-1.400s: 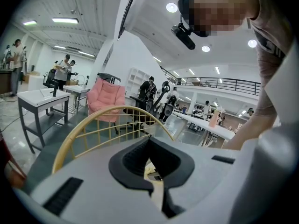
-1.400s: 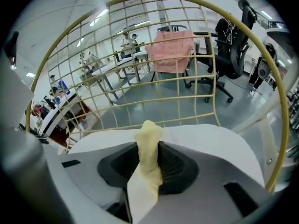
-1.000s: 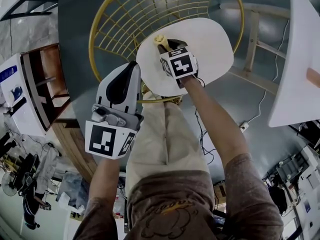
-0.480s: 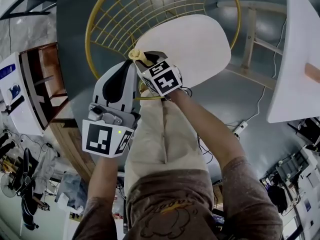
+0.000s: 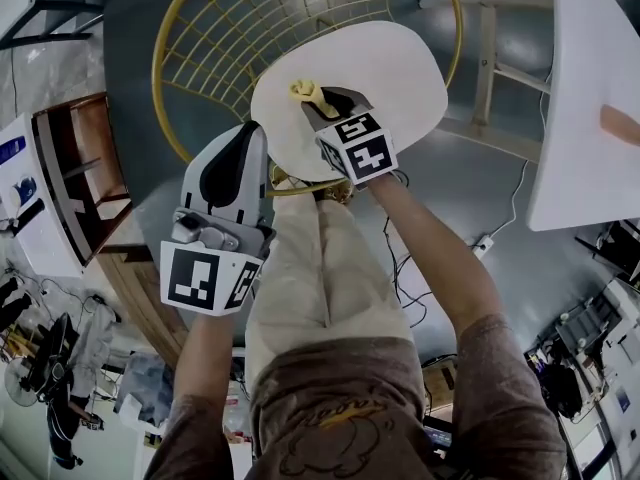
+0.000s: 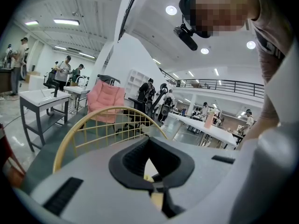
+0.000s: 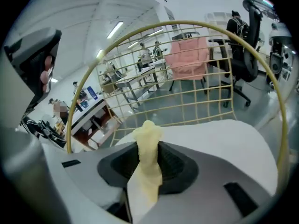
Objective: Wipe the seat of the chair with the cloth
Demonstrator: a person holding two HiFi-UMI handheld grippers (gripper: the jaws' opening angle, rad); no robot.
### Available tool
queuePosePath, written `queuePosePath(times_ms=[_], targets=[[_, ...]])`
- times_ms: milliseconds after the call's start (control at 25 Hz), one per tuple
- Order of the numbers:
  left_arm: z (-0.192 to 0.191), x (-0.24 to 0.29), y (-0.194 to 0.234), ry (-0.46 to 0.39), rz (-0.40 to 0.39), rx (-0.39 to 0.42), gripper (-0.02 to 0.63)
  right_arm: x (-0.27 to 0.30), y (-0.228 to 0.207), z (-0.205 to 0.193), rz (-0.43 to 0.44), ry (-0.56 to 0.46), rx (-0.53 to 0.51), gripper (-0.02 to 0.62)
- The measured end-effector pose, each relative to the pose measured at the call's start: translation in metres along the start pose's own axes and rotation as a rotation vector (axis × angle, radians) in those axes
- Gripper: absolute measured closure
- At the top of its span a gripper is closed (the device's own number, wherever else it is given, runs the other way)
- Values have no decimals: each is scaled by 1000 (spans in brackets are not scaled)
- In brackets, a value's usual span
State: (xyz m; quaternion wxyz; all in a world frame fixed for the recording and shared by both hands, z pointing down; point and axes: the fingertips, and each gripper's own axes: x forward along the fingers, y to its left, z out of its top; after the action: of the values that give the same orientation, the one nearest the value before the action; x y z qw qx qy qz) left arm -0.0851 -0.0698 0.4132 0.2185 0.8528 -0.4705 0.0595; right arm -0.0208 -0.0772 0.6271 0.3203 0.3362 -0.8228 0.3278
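The chair has a white seat [image 5: 395, 63] and a yellow wire back [image 5: 225, 28]. My right gripper [image 5: 318, 100] is shut on a yellow cloth [image 5: 306, 92], which presses on the seat's left part. In the right gripper view the cloth [image 7: 147, 155] sticks up between the jaws, with the seat [image 7: 219, 136] and wire back [image 7: 187, 90] beyond. My left gripper [image 5: 248, 138] is shut with nothing in it, and hangs just off the seat's near-left edge. In the left gripper view its jaws meet in front of the wire back [image 6: 100, 125].
A white table [image 5: 585, 98] stands at the right, with its wooden legs [image 5: 487, 58] behind the chair. A wooden shelf unit [image 5: 85, 163] is at the left. A cable [image 5: 505, 223] and socket lie on the floor. The person's legs are just below the seat.
The right gripper swept the cloth to the seat's left edge, then back rightward onto the seat. The left gripper has hardly moved.
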Motion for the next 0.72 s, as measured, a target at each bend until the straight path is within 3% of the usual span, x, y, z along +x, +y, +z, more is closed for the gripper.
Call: queuePosePath(times_ms=[400, 720], targets=[[-2, -14, -7, -9, -12, 11, 603, -83, -134, -24, -310, 22, 54, 466], [4, -23, -7, -33, 16, 7, 603, -115, -186, -34, -427, 71, 46, 466]])
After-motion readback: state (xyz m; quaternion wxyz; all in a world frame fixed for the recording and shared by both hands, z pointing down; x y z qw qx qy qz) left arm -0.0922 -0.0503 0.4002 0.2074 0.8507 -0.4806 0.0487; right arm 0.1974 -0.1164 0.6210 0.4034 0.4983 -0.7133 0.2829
